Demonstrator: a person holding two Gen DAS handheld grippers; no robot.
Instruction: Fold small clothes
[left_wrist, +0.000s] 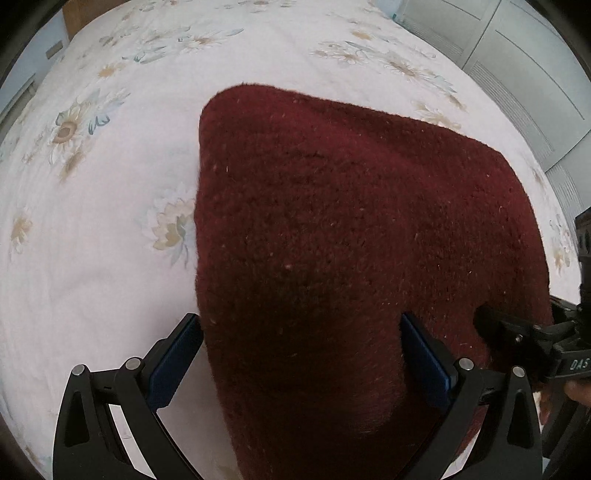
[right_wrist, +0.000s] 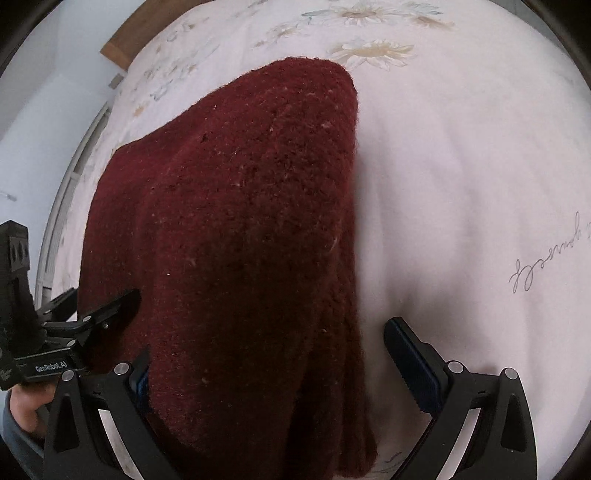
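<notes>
- The knit (left_wrist: 351, 229) (dark red, fuzzy) lies on the bed (left_wrist: 92, 258), its near end between both pairs of tongs.
- Left tongs (left_wrist: 301, 354) and right tongs (right_wrist: 266, 363) both gape wide, straddling its near edge, gripping nothing.
- It looks soft, thick and light, likely grippy; I'd pinch each near corner through all layers.

Both grippers are spread wide, the left gripper (left_wrist: 301, 328) and the right gripper (right_wrist: 266, 341) side by side and close together (each shows at the edge of the other's view), blue-padded fingers (left_wrist: 421, 354) pointing forward and down.
</notes>
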